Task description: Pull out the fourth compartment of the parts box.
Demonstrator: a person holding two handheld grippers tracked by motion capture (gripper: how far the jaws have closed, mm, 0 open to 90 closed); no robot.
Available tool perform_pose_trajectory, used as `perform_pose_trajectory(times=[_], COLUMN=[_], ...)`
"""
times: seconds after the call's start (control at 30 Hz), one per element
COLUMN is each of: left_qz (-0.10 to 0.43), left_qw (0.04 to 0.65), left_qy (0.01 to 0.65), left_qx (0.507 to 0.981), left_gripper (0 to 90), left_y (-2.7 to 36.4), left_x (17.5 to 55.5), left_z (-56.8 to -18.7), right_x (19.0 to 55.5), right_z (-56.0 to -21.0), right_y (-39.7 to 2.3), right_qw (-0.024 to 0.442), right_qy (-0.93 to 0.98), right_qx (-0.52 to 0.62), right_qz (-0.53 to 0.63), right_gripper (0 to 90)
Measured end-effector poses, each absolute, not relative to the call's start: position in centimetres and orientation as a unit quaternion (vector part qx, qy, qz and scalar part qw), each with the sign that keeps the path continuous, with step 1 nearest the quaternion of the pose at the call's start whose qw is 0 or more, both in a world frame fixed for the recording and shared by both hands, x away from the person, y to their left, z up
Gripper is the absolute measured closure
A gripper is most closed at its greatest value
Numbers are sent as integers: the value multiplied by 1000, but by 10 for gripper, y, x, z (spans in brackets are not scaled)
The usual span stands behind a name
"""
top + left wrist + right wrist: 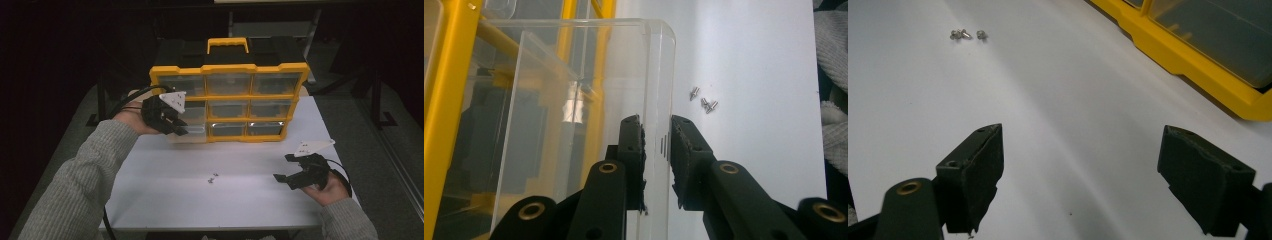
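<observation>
I am looking down on 1 yellow organizer (229, 68) standing upright at the far side of 1 white table (165, 200), and I am counting 9 clear drawers in it, 3 rows of 3. The bottom-left drawer (574, 100) is sticking out of its slot, and my left gripper (657, 142) is pinching the drawer's clear front wall, jaws nearly together with 1 pad on each face of the wall. In the high view that left gripper (177, 127) is sitting at the organizer's lower left corner. My right gripper (282, 180) is hovering low over the table's right side, well apart from the organizer, jaws spread wide and holding nothing. I am counting 3 small metal screws (214, 177) lying loose in a tight cluster on the bare table, between the 2 grippers and nearer to me than the organizer. The table top is looking smooth and plain white. The room around it is dark, with grey floor on both sides of the table.
</observation>
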State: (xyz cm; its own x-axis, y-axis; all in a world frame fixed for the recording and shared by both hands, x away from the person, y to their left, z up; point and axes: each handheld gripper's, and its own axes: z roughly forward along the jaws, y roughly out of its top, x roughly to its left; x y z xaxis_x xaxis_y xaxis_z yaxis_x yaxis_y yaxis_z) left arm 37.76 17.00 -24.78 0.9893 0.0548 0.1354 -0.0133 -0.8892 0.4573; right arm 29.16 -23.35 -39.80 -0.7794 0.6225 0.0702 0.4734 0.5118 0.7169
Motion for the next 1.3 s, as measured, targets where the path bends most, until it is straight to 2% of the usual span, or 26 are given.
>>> perform_pose_trajectory(times=[0.27, 0.33, 0.53, 0.93, 1.3], left_qz=[70, 71, 66, 64, 73], left_qw=[241, 249, 282, 342, 365], left_qy=[18, 26, 45, 77, 99], left_qx=[968, 966, 956, 934, 923], left_gripper=[743, 693, 633, 576, 530], left_y=[172, 174, 182, 199, 217], left_x=[377, 377, 373, 351, 325], left_z=[-248, -246, -236, -232, -242], right_x=[292, 292, 293, 291, 293], right_z=[-398, -399, -399, -396, -392], right_y=[-233, -233, -234, -232, -229], right_qw=[96, 96, 96, 97, 86], right_qy=[864, 865, 864, 865, 869], right_qx=[317, 317, 317, 312, 302], right_qz=[378, 378, 380, 380, 382], right_gripper=[176, 176, 180, 202, 212])
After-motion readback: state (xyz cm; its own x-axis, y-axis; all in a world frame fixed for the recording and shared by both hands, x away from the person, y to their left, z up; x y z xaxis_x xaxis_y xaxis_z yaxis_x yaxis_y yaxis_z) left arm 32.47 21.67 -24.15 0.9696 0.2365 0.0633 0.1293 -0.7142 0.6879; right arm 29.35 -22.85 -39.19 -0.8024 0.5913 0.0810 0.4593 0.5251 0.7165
